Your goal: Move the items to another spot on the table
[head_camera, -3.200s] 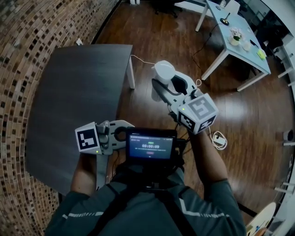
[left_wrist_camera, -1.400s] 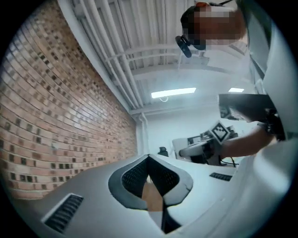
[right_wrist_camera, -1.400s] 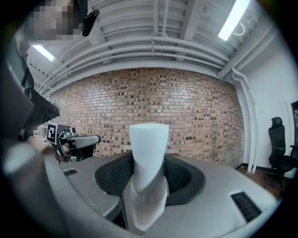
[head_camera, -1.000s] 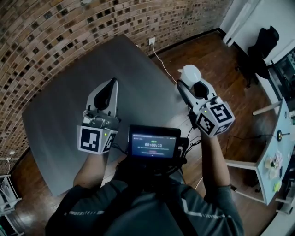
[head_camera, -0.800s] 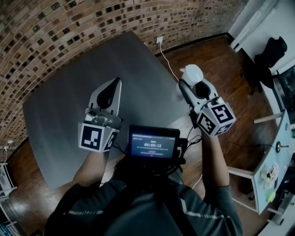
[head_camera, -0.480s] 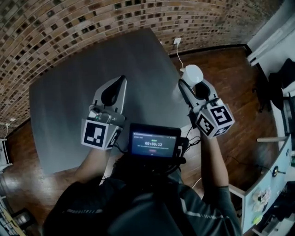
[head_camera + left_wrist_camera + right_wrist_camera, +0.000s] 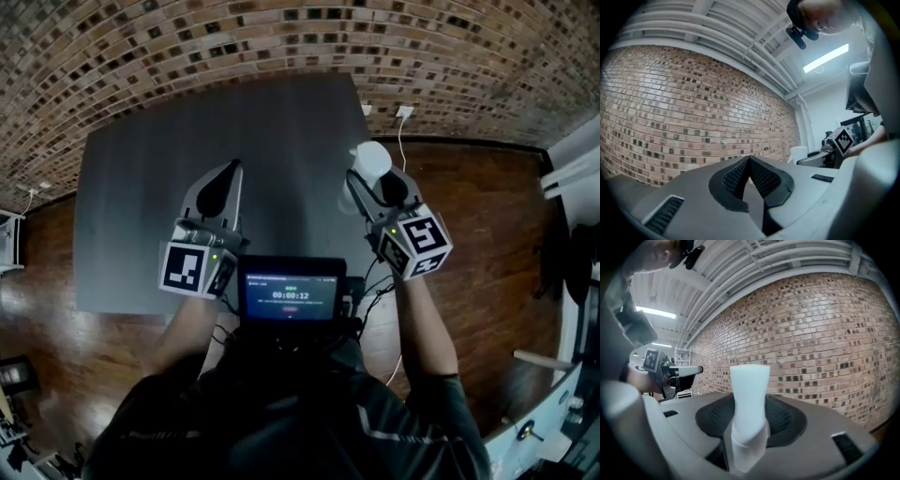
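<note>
A white tapered container (image 7: 749,380) stands upright between the jaws of my right gripper (image 7: 750,401), which is shut on its lower part. In the head view this container (image 7: 372,157) hangs over the right edge of the dark grey table (image 7: 141,187), held by the right gripper (image 7: 371,183). My left gripper (image 7: 233,169) hovers over the near middle of the table with its jaws pressed together and nothing in them. In the left gripper view the pads (image 7: 759,178) meet with no gap at the left gripper (image 7: 749,160). No other items show on the table.
A brick wall (image 7: 281,37) runs behind the table. Wooden floor (image 7: 469,206) lies to the right, with a white cable and wall socket (image 7: 404,112) near the table's far right corner. A small screen (image 7: 289,292) sits at the person's chest.
The head view has swung so the table now lies square in front. Both grippers stand over its near half, close to where they were. The right gripper still holds the white container.
</note>
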Demonstrator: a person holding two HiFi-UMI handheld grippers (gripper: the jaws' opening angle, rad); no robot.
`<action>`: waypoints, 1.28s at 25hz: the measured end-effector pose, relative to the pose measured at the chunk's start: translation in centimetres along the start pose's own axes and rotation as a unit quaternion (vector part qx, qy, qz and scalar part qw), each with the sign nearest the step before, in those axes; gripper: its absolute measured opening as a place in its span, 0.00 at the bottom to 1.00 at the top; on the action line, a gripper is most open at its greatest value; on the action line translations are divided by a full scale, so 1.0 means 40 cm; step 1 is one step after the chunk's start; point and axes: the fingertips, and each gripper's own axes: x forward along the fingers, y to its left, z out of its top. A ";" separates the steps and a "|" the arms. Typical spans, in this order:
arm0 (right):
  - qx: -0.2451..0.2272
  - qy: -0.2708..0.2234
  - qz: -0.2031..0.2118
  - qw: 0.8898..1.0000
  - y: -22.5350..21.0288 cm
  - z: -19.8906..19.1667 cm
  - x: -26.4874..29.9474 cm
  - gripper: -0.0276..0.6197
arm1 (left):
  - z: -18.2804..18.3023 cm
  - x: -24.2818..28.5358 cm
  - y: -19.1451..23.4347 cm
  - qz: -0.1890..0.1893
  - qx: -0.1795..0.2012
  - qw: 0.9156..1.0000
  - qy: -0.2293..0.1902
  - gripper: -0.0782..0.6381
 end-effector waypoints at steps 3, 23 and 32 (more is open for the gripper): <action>-0.001 0.003 0.030 1.000 -0.034 -0.019 0.052 0.35 | 0.003 0.027 0.026 0.033 0.009 0.999 -0.002 0.11; -0.029 0.037 0.122 0.991 -0.151 -0.182 0.359 0.35 | -0.060 0.151 0.192 0.114 0.017 0.993 0.000 0.11; -0.044 0.038 0.130 0.990 -0.154 -0.292 0.465 0.35 | -0.049 0.131 0.202 0.117 0.025 0.993 0.001 0.11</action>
